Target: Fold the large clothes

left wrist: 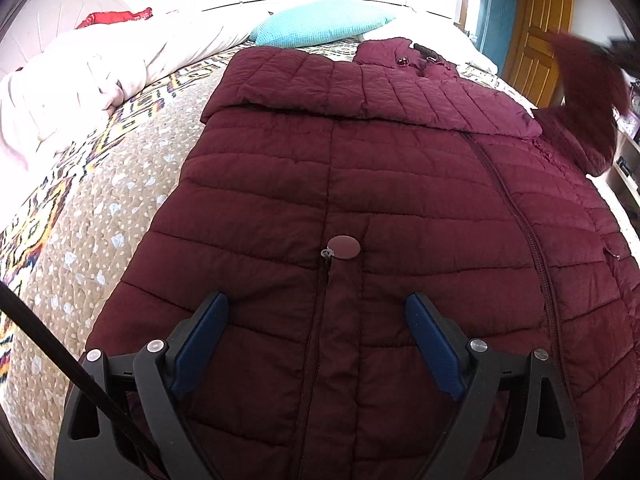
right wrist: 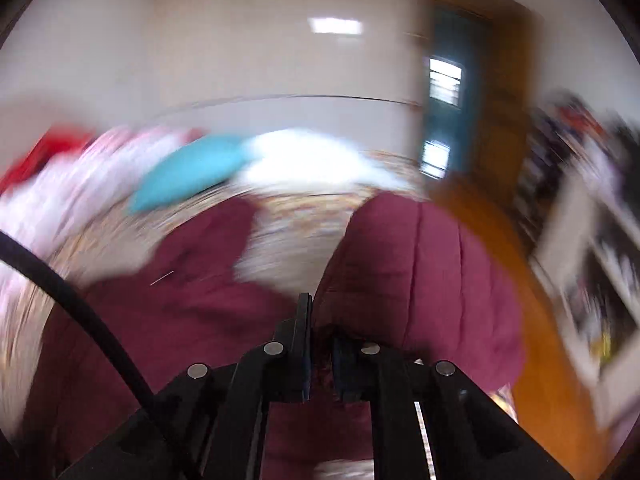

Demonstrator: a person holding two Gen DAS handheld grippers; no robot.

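Observation:
A maroon quilted jacket lies spread on the bed with its collar at the far end and its zipper running down the middle. My left gripper hovers open over the lower front, one blue pad on each side of the pocket zipper, nothing between them. At the right, the jacket's sleeve is lifted off the bed. In the blurred right wrist view, my right gripper is shut on that maroon sleeve, whose fabric bulges up over the right finger. The jacket's body lies below to the left.
The patterned bedspread shows to the jacket's left. A teal pillow and a pale bunched duvet lie at the head of the bed. A wooden door and shelves stand to the right. A black cable crosses the lower left.

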